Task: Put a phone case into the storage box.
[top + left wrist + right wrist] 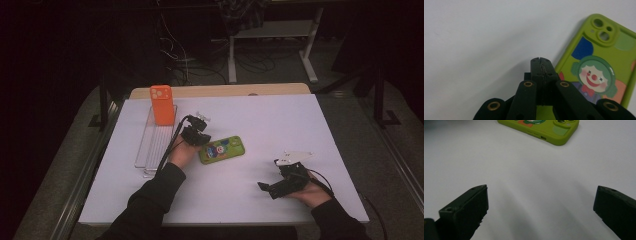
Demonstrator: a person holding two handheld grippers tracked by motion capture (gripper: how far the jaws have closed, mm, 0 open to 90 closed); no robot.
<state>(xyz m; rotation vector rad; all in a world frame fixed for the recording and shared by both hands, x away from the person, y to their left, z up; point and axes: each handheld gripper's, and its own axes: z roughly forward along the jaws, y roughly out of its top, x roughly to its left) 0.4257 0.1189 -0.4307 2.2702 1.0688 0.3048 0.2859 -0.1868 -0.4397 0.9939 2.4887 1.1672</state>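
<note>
Right now you are holding the left tool (pixel 540 60) pressed together, empty, at the edge of the green phone case (pixel 223 149) lying flat mid-tabletop (pixel 280 120), probably to nudge it, while your right tool (pixel 265 187) is waiting spread wide nearby.

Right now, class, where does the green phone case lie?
In the high view, the green phone case lies flat near the table's middle, just right of the left gripper, with the orange case standing behind-left.

No readable text, labels, brands or numbers anywhere.

The green phone case (pixel 599 67) carries only a picture of a clown face with a red nose, no words; the orange phone case (pixel 162 104) is plain, with nothing written on it.
</note>
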